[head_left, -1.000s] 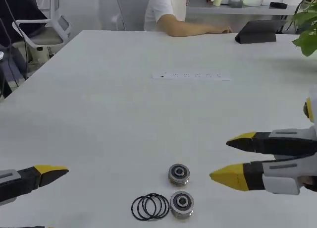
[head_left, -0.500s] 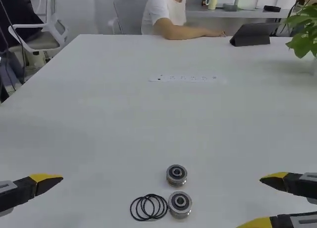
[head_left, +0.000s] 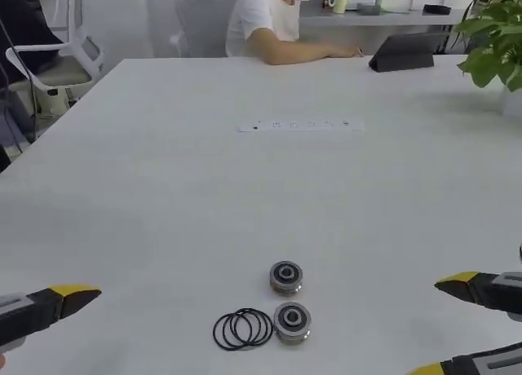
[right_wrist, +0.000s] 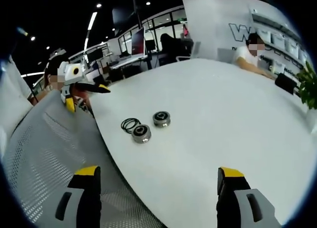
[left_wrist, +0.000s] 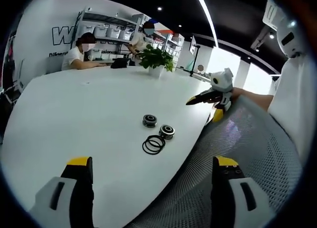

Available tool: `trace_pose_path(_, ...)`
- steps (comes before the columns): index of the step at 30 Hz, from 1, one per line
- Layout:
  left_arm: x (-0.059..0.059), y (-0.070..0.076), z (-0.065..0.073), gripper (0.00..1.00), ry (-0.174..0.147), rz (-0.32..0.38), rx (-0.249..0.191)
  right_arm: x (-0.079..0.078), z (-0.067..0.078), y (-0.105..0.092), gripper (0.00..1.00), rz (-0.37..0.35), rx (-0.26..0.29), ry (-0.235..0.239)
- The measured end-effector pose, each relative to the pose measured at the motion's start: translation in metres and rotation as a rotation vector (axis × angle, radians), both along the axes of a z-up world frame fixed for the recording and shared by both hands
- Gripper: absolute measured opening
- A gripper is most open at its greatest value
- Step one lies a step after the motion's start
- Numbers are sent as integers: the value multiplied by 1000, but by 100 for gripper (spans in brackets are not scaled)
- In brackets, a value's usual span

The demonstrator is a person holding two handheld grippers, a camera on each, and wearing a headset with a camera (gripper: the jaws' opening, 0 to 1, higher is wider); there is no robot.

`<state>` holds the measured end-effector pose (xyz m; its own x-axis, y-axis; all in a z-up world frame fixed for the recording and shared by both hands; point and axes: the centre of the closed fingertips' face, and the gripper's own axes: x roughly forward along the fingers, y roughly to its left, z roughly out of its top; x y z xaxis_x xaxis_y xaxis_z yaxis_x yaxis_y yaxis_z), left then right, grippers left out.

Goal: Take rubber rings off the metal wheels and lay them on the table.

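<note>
1. The pale desk [head_left: 147, 196] is broad and mostly bare.
2. Near its front edge, the rear wheel [head_left: 285, 277] sits just behind the front wheel [head_left: 292, 321].
3. Black rubber rings [head_left: 242, 328] lie overlapped flat, touching the front wheel's left side.
4. A white strip [head_left: 300, 125] lies mid-desk, and a dark case [head_left: 400, 57] sits at the far end.

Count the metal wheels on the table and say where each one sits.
2. The far wheel sits alone; the near wheel lies beside the loose black rings.
</note>
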<state>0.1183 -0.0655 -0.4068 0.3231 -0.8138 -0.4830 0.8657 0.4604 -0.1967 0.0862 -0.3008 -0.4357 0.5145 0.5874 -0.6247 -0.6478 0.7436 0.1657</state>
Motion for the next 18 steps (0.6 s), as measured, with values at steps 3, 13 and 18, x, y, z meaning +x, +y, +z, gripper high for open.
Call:
trace_pose_path(3, -2, -2, 1, 99, -3, -15, 16, -3, 8, 0, 98, -3, -2, -12)
trace_pose_path(13, -1, 5, -10, 99, 31, 51, 86, -19, 6, 1, 93, -21, -40, 0)
trace_pose_path(18, -1, 7, -13, 99, 37, 58, 86, -17, 5, -2, 87, -57, -15, 19)
